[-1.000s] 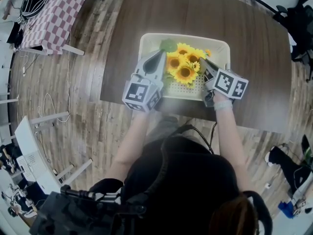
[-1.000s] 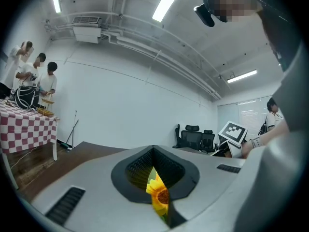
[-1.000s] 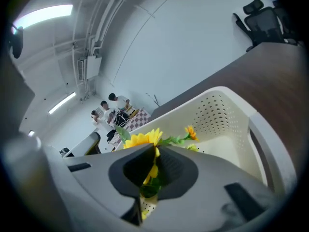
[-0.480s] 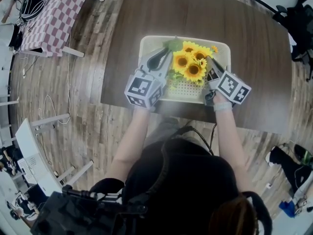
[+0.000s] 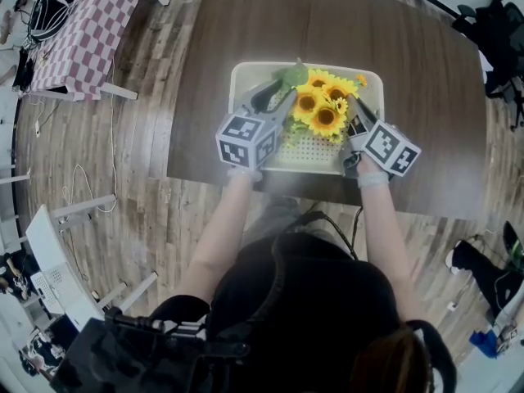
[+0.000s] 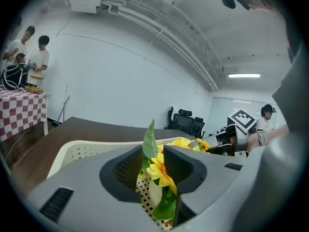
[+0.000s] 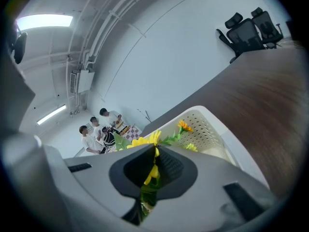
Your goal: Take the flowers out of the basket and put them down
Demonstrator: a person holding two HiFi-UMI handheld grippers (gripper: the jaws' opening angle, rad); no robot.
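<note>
A bunch of yellow sunflowers [image 5: 321, 106] with green leaves sits in the white perforated basket [image 5: 246, 76] on the dark table. My left gripper [image 5: 277, 98] is at the bunch's left side. Its jaws have just been opening and now stand open, with a green leaf [image 6: 149, 138] and a sunflower [image 6: 159, 170] loose in the gap of the left gripper [image 6: 154, 161]. My right gripper [image 5: 354, 111] is at the bunch's right side. The right gripper [image 7: 153, 166] is shut on the sunflowers [image 7: 145, 141], with petals and green stem pinched between its pads over the basket [image 7: 212, 129].
The dark wooden table [image 5: 409, 47] stretches beyond the basket on all sides. A red-checkered table [image 5: 90, 31] stands far left, with people [image 6: 29, 52] near it. Office chairs [image 6: 186, 122] stand behind the table's far end. Cables and white furniture [image 5: 49, 252] lie on the floor at left.
The left gripper's jaws have opened and let go of the bunch, and that gripper has slid further over the basket. The sunflowers have shifted slightly right. The right gripper stays shut on them.
</note>
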